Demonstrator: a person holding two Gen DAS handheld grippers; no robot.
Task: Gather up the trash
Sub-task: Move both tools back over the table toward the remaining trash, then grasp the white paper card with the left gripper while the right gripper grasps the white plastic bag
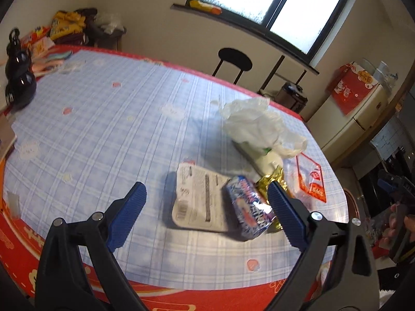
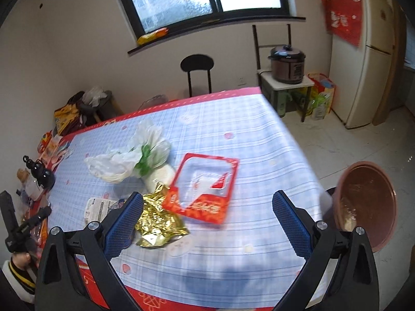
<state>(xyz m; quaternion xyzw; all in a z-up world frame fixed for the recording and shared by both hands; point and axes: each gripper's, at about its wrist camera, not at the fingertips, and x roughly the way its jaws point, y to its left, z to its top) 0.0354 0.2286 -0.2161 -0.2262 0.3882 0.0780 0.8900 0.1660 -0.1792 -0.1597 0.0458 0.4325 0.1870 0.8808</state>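
Trash lies on the blue checked tablecloth (image 1: 103, 119). In the left wrist view my left gripper (image 1: 206, 197) is open above a white blister card (image 1: 197, 199) and a blue snack wrapper (image 1: 247, 207); a gold foil wrapper (image 1: 272, 181), a white plastic bag (image 1: 259, 127) and a red-and-clear pouch (image 1: 311, 181) lie beyond. In the right wrist view my right gripper (image 2: 207, 204) is open and empty over the red-and-clear pouch (image 2: 205, 184), with the gold foil wrapper (image 2: 155, 220), the white plastic bag (image 2: 132, 155) and the blister card (image 2: 97, 207) to its left.
A brown bin (image 2: 368, 204) stands on the floor off the table's right edge. A black gourd-shaped bottle (image 1: 19, 75) and packets sit at the table's far left. A black chair (image 2: 197, 72), a rice cooker (image 2: 288, 63) and a fridge (image 2: 368, 51) stand behind.
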